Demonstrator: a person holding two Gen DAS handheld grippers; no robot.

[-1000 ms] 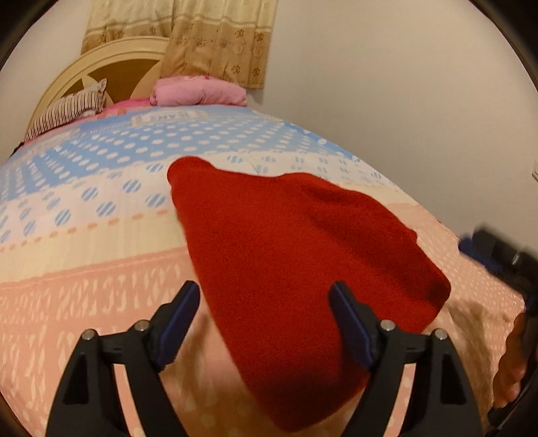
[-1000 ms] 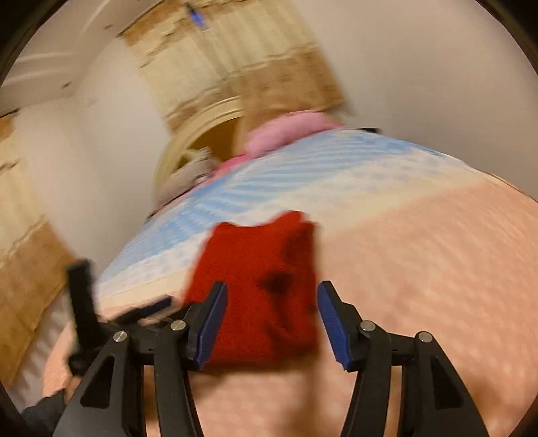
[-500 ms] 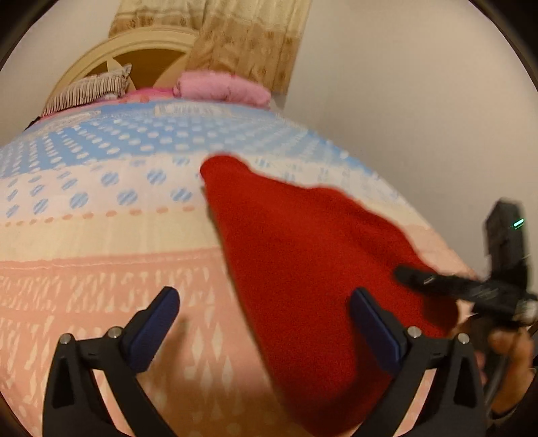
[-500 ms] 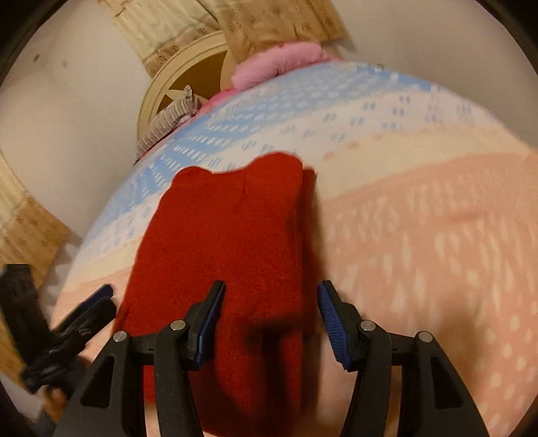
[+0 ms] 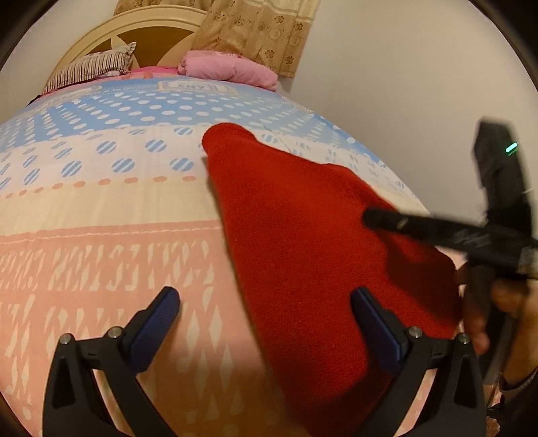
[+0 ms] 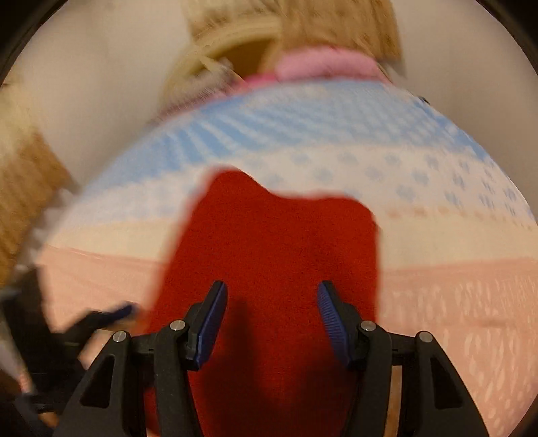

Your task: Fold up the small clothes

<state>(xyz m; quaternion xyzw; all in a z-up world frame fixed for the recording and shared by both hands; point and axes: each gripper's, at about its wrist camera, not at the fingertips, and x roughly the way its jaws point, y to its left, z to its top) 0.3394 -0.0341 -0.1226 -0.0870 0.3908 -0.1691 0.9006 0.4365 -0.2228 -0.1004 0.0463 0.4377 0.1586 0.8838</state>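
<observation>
A small red garment (image 5: 302, 235) lies flat on the patterned bedspread (image 5: 101, 208). It also shows in the right wrist view (image 6: 275, 248), blurred. My left gripper (image 5: 265, 322) is open and empty, low over the garment's left edge. My right gripper (image 6: 272, 316) is open and empty, just above the garment's near end. The right gripper also shows in the left wrist view (image 5: 386, 220) over the garment's right side. The left gripper shows blurred in the right wrist view (image 6: 111, 312) at the garment's left edge.
A pink pillow (image 5: 228, 69) and a striped pillow (image 5: 87, 69) lie at the headboard (image 5: 134, 30). A curtain (image 5: 255, 30) hangs behind. A wall (image 5: 403, 84) runs along the bed's right side.
My right gripper has swung to the centre of the garment's near end and come closer. My left gripper has shifted left, so the garment sits further right in its view.
</observation>
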